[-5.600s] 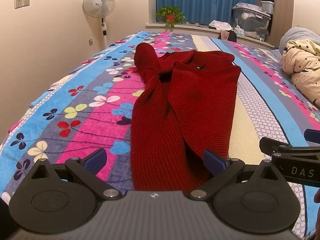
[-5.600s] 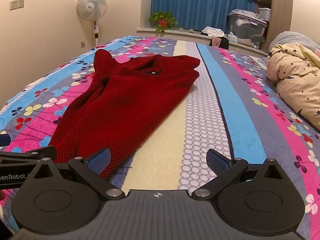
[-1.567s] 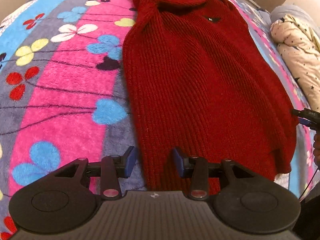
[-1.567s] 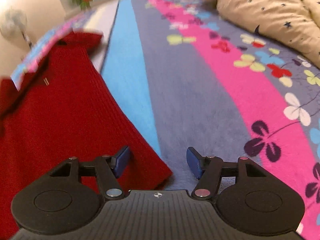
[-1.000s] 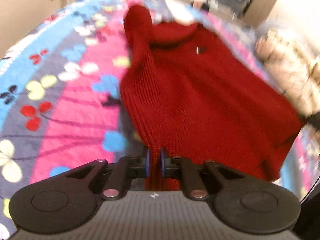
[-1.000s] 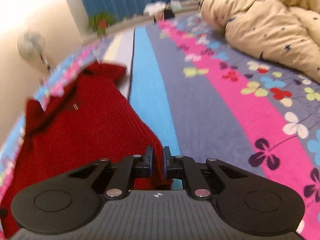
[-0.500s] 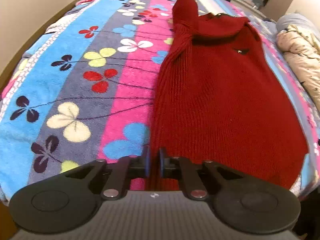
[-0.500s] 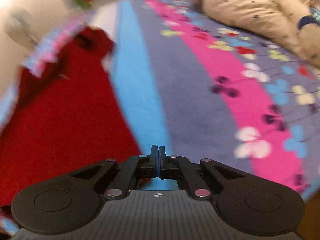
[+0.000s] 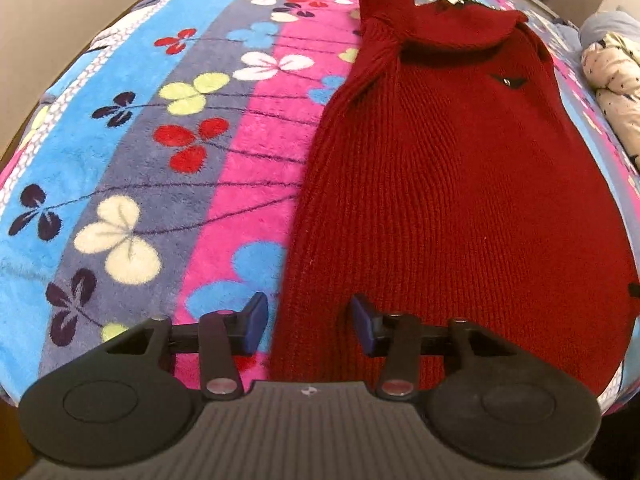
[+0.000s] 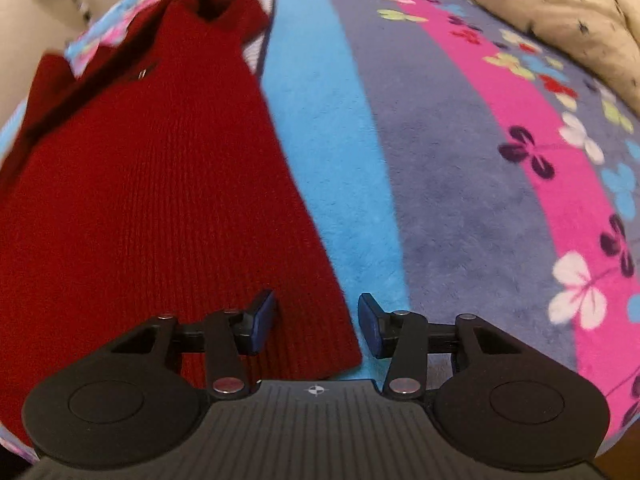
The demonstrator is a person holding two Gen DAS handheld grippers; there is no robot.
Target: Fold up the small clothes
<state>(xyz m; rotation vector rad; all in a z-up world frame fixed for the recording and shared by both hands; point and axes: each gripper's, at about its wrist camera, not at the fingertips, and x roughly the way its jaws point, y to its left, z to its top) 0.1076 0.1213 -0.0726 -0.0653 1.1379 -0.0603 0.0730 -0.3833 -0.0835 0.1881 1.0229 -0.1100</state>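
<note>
- Jaws on both grippers, left gripper (image 9: pixel 308 322) and right gripper (image 10: pixel 316 322), have just been opening, each astride a sweater (image 9: pixel 440 200) hem corner, not pinching.
- Sweater lies flat on the flowered, striped blanket (image 9: pixel 180 168).
- Star-print quilt (image 10: pixel 560 4) bunched far right.

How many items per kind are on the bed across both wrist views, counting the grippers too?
Red knit sweater: 1
Floral striped blanket: 1
Star-print beige duvet: 1
Grippers: 2, the left gripper and the right gripper; each has just been opening and straddles a hem corner without pressing it
Total: 5
</note>
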